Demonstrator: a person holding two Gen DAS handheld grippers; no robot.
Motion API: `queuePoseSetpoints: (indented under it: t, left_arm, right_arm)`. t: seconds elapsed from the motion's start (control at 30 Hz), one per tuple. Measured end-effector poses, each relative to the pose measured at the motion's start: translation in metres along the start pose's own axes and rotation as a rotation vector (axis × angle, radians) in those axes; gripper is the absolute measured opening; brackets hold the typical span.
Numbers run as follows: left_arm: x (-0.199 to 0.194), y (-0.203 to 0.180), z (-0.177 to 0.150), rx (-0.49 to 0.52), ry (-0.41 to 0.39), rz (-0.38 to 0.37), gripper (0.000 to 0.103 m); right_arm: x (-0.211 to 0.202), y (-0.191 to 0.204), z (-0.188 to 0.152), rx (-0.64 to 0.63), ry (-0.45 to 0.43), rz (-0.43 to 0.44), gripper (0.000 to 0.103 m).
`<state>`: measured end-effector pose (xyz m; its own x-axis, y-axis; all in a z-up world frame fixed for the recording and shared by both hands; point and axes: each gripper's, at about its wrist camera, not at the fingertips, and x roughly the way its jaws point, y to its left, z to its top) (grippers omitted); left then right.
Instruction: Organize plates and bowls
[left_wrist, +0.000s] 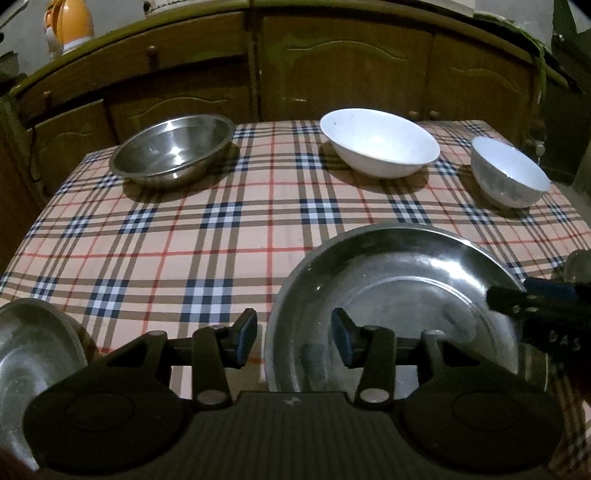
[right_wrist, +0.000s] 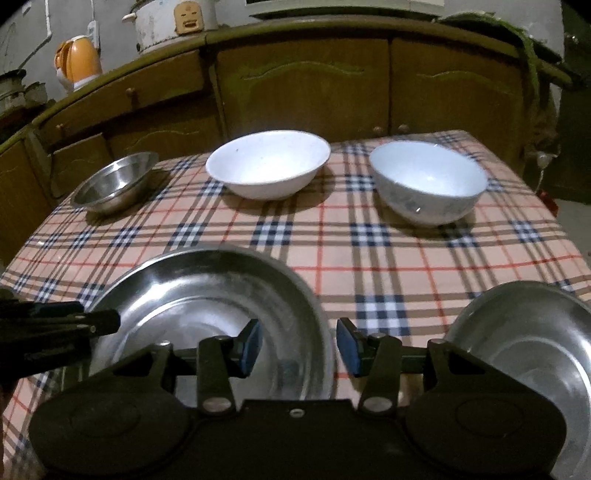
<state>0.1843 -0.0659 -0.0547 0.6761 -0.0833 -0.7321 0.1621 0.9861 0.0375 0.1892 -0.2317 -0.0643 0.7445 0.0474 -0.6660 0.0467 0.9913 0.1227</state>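
Note:
A large steel plate (left_wrist: 399, 295) lies at the table's near middle; it also shows in the right wrist view (right_wrist: 207, 291). My left gripper (left_wrist: 293, 341) is open, its jaws standing either side of the plate's left rim. My right gripper (right_wrist: 299, 345) is open, its jaws standing either side of the same plate's right rim. A second steel plate (left_wrist: 33, 347) lies near left, and a third steel plate (right_wrist: 528, 332) near right. At the back stand a steel bowl (left_wrist: 173, 147), a wide white bowl (left_wrist: 380, 142) and a smaller patterned white bowl (left_wrist: 509, 171).
The table carries a checked cloth (left_wrist: 207, 243). Wooden cabinets (left_wrist: 332, 74) stand close behind the table. An orange jug (right_wrist: 77, 62) sits on the counter at back left. The table's edges fall away left and right.

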Motion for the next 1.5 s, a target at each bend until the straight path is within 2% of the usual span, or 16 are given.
queuePoseSetpoints:
  t: [0.07,0.13,0.2,0.3,0.4,0.53,1.1,1.5]
  left_arm:
    - [-0.002,0.002,0.000,-0.005,0.000,0.002,0.050]
    - [-0.006,0.004,0.001,-0.013,-0.005,0.007,0.058]
    - [-0.012,0.007,0.001,-0.026,-0.015,0.006,0.066]
    - [-0.022,0.010,0.002,-0.036,-0.028,0.002,0.081]
    - [-0.033,0.014,0.003,-0.051,-0.041,-0.001,0.095]
    - [-0.045,0.020,0.003,-0.070,-0.055,-0.001,0.102]
    - [-0.076,0.035,-0.010,-0.086,-0.052,0.004,0.103]
    - [-0.089,0.047,-0.017,-0.103,-0.060,0.003,0.103]
  right_arm:
    - [-0.004,-0.002,0.002,0.002,-0.013,-0.010,0.058]
    - [-0.010,-0.003,0.004,0.007,-0.030,-0.017,0.059]
    - [-0.017,-0.002,0.004,0.014,-0.047,-0.014,0.070]
    - [-0.028,0.002,0.004,0.012,-0.070,-0.011,0.080]
    - [-0.037,0.007,0.004,0.002,-0.082,-0.013,0.081]
    - [-0.048,0.013,0.001,0.000,-0.085,-0.022,0.081]
    - [-0.071,0.050,-0.012,-0.055,-0.077,-0.020,0.081]
    - [-0.079,0.072,-0.016,-0.073,-0.064,0.021,0.081]
